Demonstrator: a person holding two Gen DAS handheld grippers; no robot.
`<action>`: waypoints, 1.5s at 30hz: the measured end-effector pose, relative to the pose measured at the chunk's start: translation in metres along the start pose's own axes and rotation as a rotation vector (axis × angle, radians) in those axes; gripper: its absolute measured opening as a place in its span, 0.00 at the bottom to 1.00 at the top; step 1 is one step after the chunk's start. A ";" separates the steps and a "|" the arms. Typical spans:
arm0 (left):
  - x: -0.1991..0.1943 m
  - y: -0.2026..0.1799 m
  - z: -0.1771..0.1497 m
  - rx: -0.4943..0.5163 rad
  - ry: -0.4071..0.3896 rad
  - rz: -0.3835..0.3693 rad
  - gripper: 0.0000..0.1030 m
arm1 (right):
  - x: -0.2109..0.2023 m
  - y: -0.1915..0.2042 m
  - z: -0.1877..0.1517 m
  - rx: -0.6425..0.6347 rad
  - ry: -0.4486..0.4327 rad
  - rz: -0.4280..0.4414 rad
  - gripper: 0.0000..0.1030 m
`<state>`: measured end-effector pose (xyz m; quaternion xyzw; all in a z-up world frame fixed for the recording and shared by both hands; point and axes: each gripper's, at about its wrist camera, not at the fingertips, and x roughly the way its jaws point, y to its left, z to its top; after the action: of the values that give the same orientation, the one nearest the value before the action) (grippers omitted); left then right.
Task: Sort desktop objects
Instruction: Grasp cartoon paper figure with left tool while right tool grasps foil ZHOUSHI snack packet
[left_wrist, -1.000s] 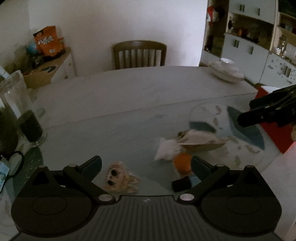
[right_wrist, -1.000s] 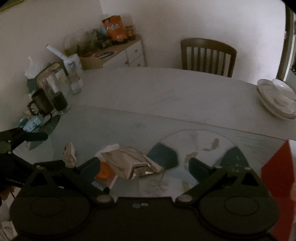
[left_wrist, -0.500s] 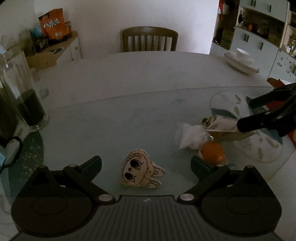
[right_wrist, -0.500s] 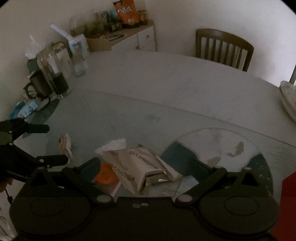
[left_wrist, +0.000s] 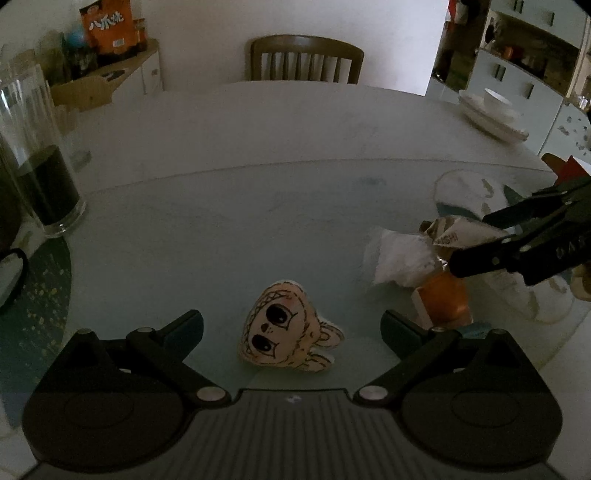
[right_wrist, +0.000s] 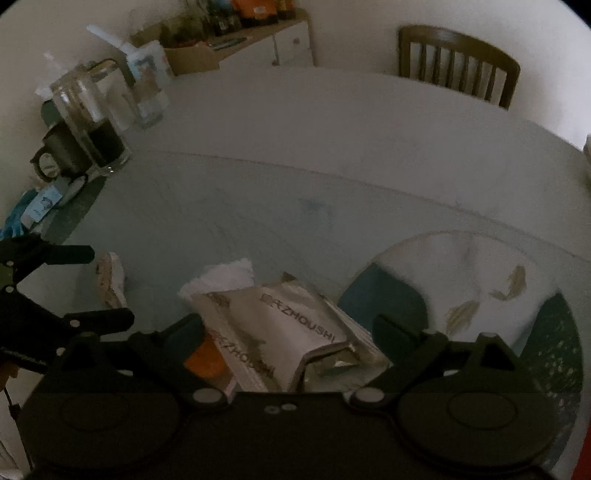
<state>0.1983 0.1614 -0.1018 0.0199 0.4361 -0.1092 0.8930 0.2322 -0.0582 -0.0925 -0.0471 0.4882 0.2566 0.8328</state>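
A small cream plush toy (left_wrist: 291, 328) with a drawn cartoon face lies on the glass tabletop (left_wrist: 221, 229). My left gripper (left_wrist: 291, 320) is open around it, and neither finger touches it. To its right lies a pile: a silver foil packet (right_wrist: 291, 332), a white tissue (right_wrist: 221, 277) and an orange pack (right_wrist: 205, 360). My right gripper (right_wrist: 288, 325) straddles the foil packet with its jaws closing, pads still clear of it. The right gripper (left_wrist: 491, 240) also shows from the side over the pile. The plush toy (right_wrist: 110, 280) sits between the left gripper's (right_wrist: 92, 286) fingers.
A tall glass jar (left_wrist: 40, 184) with dark contents and a dark mug (right_wrist: 55, 155) stand at the left edge. A round patterned placemat (right_wrist: 480, 280) lies on the right, with a red box (left_wrist: 569, 166) beyond it. Stacked white dishes (left_wrist: 491, 114) and a wooden chair (left_wrist: 306, 59) are at the far side.
Both grippers came down toward the table. The plush toy moved to the centre between the left fingers. The foil packet now fills the gap between the right fingers, which have narrowed slightly.
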 end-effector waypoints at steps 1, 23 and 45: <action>0.001 0.000 0.000 0.000 0.002 0.001 0.99 | 0.002 -0.003 0.000 0.017 0.004 0.009 0.94; 0.007 -0.008 -0.004 0.040 0.008 0.032 0.60 | 0.010 -0.015 0.004 0.047 0.014 0.026 0.63; -0.011 -0.043 0.007 0.060 -0.024 0.035 0.47 | -0.031 -0.042 -0.027 0.105 -0.017 -0.020 0.54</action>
<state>0.1877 0.1203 -0.0864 0.0531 0.4217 -0.1069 0.8988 0.2188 -0.1158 -0.0875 -0.0058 0.4934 0.2227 0.8408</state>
